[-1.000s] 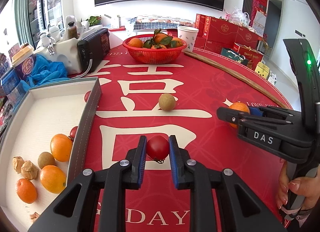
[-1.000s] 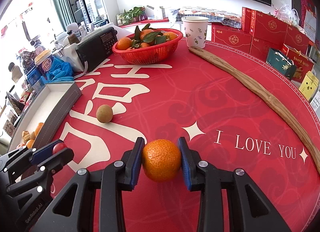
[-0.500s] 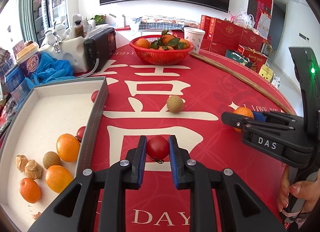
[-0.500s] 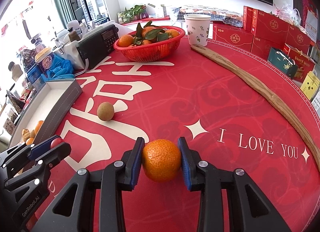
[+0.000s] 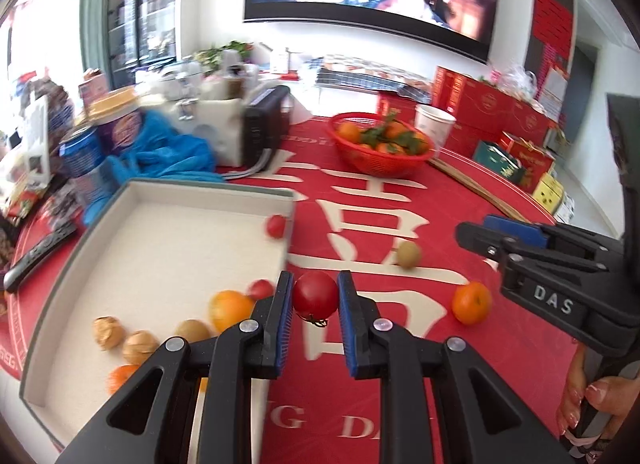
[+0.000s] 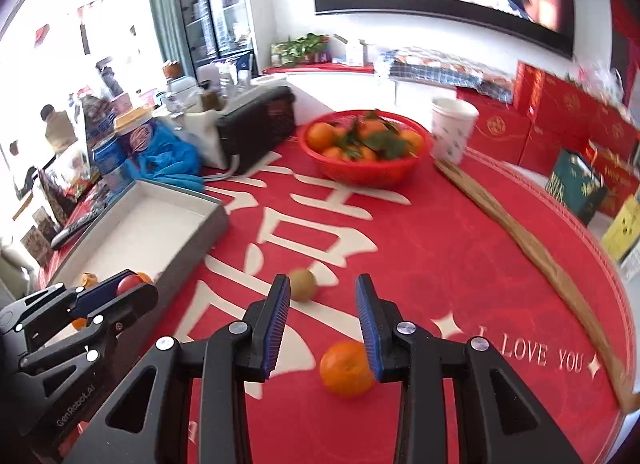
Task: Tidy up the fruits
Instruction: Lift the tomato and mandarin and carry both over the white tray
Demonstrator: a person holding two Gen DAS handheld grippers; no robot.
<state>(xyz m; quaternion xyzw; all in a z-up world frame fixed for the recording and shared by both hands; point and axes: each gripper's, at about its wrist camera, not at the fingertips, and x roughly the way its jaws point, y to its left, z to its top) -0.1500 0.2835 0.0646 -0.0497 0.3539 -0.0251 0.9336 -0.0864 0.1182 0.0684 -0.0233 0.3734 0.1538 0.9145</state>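
Left wrist view: left gripper [image 5: 315,300] clamped on a cherry tomato [image 5: 315,294], carried above the near wall of the grey tray [image 5: 208,189]. Tray contents: oranges, kiwi, walnuts, two small tomatoes.

Right wrist view: right gripper [image 6: 323,318] with jaws apart and nothing between them. The mandarin [image 6: 346,369] it held half a second ago now lies on the red tablecloth [image 6: 440,256], below and against the right pad: dropped, so likely needing a fresh grasp.

Outward: loose kiwi [image 6: 302,284] on the cloth; red basket [image 6: 366,175] of mandarins beyond.
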